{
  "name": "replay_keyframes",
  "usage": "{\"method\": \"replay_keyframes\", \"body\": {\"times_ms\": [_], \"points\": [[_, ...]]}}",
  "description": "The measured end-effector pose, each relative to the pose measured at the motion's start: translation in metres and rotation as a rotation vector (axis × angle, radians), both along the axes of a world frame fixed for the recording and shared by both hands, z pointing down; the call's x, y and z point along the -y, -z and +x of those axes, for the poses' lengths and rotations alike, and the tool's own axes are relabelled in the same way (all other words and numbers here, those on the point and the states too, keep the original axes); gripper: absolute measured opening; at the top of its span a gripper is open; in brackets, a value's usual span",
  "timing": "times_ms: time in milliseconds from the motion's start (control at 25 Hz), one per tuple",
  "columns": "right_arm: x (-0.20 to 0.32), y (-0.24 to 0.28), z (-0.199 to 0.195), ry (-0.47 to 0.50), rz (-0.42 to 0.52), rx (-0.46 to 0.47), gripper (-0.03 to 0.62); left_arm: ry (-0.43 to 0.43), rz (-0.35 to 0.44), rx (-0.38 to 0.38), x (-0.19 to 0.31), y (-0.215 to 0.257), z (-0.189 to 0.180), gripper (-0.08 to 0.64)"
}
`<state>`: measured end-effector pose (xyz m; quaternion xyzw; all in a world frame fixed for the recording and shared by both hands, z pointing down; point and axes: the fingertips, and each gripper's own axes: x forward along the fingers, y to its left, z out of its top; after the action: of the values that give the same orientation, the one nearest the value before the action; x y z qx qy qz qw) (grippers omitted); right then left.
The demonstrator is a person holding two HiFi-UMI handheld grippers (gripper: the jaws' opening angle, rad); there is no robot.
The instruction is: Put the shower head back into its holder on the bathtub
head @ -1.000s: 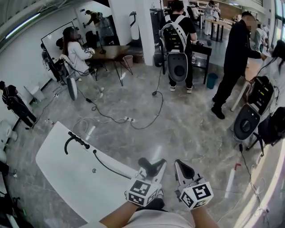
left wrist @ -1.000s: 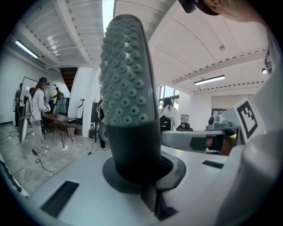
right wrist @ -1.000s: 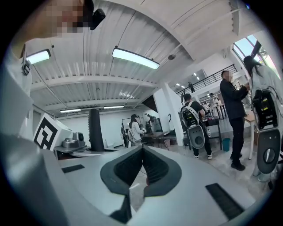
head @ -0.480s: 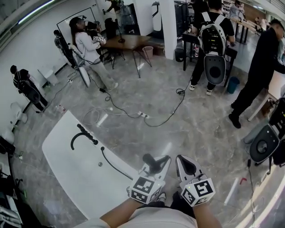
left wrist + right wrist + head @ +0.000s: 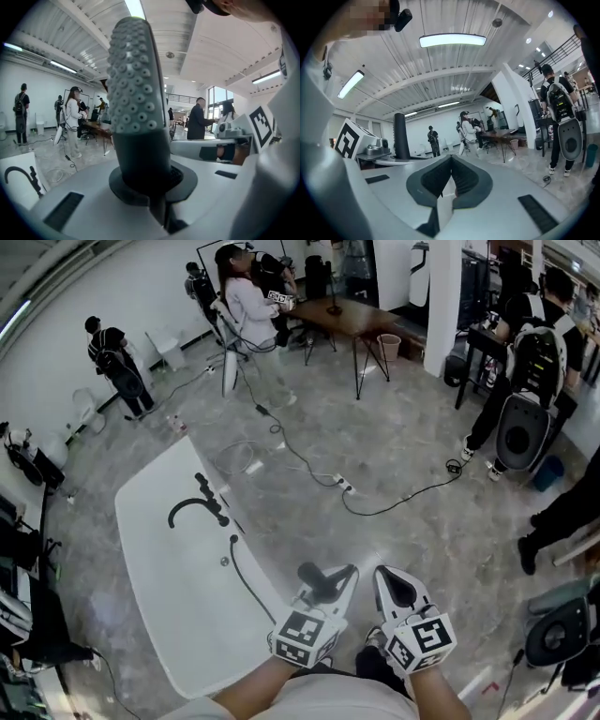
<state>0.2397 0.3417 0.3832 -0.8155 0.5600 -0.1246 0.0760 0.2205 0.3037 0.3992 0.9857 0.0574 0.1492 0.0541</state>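
Observation:
A white bathtub (image 5: pixel 173 601) lies at lower left in the head view. A black curved faucet with its fittings (image 5: pixel 195 506) stands on the tub's rim. A black hose (image 5: pixel 246 579) runs from the rim to the dark shower head (image 5: pixel 317 575). My left gripper (image 5: pixel 328 585) is shut on that shower head, just right of the tub's edge. In the left gripper view the studded shower head (image 5: pixel 136 93) stands upright between the jaws, and the faucet (image 5: pixel 18 174) shows at lower left. My right gripper (image 5: pixel 394 589) is beside the left one, shut (image 5: pixel 450 180) and holding nothing.
Cables and a power strip (image 5: pixel 344 486) trail over the grey floor beyond the tub. Several people stand around: one near a brown table (image 5: pixel 361 315) at the back, one with a backpack rig (image 5: pixel 523 427) at right. Bags and gear (image 5: pixel 23 549) sit left of the tub.
The head view has swung left, so the bathtub and faucet now sit nearer the middle. Both grippers moved along with it, side by side; the left keeps its grip on the shower head.

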Motion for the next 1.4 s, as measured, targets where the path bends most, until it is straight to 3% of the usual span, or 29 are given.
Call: {"method": "replay_keyframes", "body": {"times_ms": [200,360,720,1160,1400], "points": [[0.02,-0.002,0.032,0.144,0.007,0.006,0.014,0.157,0.008,-0.003,0.023,0.002,0.028,0.018],[0.041,-0.001,0.04,0.249,0.017,0.017,0.014,0.268,0.007,0.006,0.043,0.007,0.029,0.018],[0.128,-0.014,0.017,0.488,0.011,0.044,0.014,0.502,0.038,0.027,0.123,0.004,0.001,0.018],[0.263,-0.019,-0.008,0.697,-0.044,0.005,0.014,0.686,0.015,-0.011,0.255,0.002,-0.023,0.018],[0.309,-0.019,-0.022,0.797,-0.049,0.008,0.014,0.79,-0.021,-0.017,0.308,0.008,-0.041,0.018]]}}
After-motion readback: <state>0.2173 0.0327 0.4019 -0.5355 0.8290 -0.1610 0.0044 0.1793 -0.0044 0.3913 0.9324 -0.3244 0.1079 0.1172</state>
